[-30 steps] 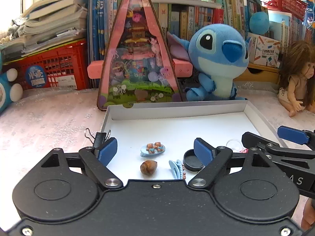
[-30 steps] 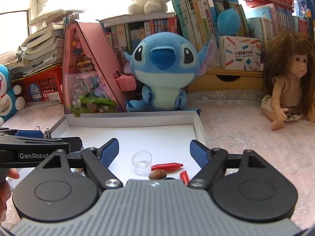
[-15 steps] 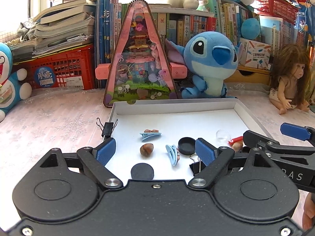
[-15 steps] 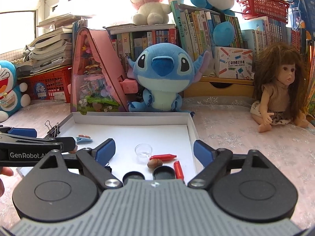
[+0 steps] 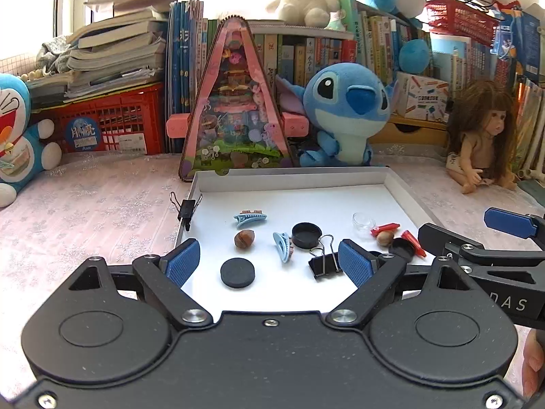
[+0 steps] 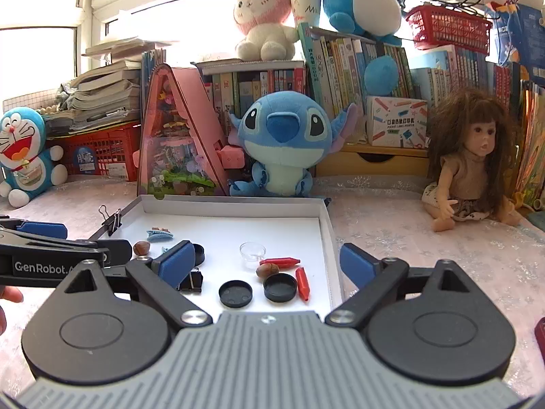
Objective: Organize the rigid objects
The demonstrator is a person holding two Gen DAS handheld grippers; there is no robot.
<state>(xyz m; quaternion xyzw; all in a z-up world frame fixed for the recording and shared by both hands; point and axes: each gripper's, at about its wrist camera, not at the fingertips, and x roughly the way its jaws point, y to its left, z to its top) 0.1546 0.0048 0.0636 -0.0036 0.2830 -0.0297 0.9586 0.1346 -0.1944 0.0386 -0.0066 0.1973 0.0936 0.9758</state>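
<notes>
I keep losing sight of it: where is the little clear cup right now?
The clear cup sits in the white tray, toward its right side in the right wrist view, just behind a red crayon and a nut.

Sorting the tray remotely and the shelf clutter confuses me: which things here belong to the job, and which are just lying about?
Job things, in the white tray:
- blue hair clips
- nuts
- black caps
- binder clip
- red crayons
- clear dish

Lying about:
- Stitch plush
- doll
- Doraemon plush
- books
</notes>
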